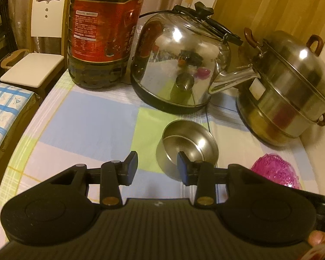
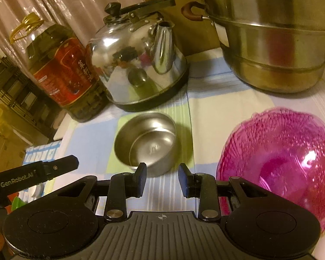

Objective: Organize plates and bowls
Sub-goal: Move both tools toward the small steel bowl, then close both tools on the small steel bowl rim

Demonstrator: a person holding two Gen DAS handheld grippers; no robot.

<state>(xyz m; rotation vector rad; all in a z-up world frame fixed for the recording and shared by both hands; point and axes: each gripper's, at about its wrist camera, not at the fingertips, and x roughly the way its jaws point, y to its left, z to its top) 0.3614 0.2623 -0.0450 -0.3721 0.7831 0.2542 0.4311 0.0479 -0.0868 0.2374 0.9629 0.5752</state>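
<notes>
Your left gripper (image 1: pixel 157 166) jaws part-open w/ nothing between, right gripper (image 2: pixel 162 177) same, steel bowl (image 2: pixel 146 140) mid-table ahead of kettle (image 2: pixel 138 65), pink bowl (image 2: pixel 279 162) to its right, nearer pot (image 2: pixel 270 43).

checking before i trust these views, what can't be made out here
- Pink bowl: left wrist view, its near part hidden behind the left gripper; in the right wrist view its edge is blurred and the right gripper covers its near side.
- Steel bowl: near wall hidden by the jaws in both views.
- Steamer pot: top cut off by the right wrist view's edge.
- Oil bottle: cap cut off by the top edge, left wrist view.
</notes>
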